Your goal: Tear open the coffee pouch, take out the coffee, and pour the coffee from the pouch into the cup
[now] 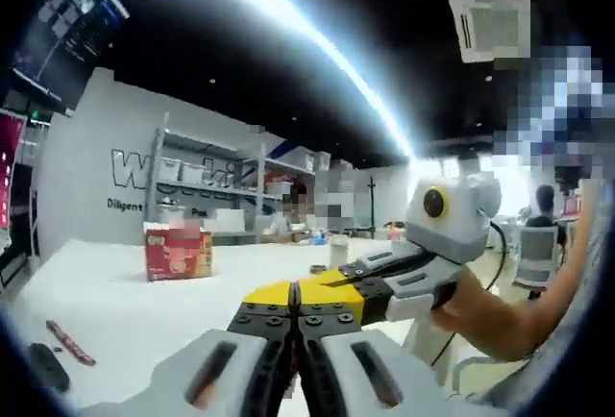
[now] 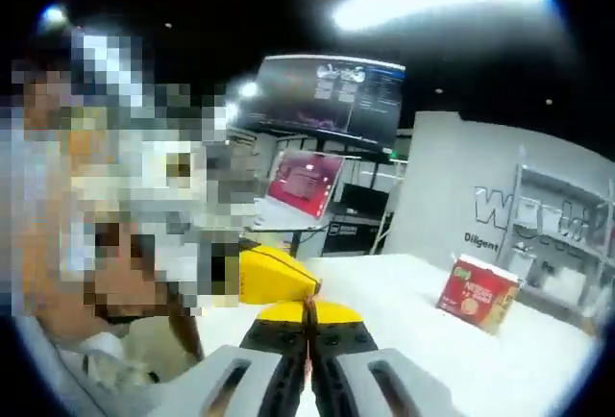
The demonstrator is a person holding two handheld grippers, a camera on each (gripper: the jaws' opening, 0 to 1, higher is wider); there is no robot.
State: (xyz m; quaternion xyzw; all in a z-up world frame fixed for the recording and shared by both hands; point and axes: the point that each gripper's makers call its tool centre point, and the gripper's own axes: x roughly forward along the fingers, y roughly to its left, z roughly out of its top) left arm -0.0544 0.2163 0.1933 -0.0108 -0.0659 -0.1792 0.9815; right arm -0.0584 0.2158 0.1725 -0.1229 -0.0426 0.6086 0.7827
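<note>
In my left gripper view, the left gripper (image 1: 297,313) has its jaws pressed together on one end of the yellow pouch (image 1: 309,294). The right gripper (image 1: 357,274) comes in from the right with a hand (image 1: 480,311) around its grip, and it pinches the other end of the same pouch. So the pouch is stretched between the two, held up in the air over the near part of the white table (image 1: 115,292), not resting on it.

In my right gripper view I see the same hold from the other side: my jaws are clenched on the yellow pouch, which runs off to the left toward the other gripper. That gripper is mostly lost under blur there.

On the table, a red box (image 1: 178,251) stands toward the far edge, well apart from the pouch. Near the left edge lie a thin red sachet (image 1: 70,342) and a dark flat thing (image 1: 48,367) just beside it. Something small (image 1: 318,269) sits near the far edge behind the pouch; I cannot tell whether it is the cup. I cannot tell whether the pouch is torn yet.
</note>
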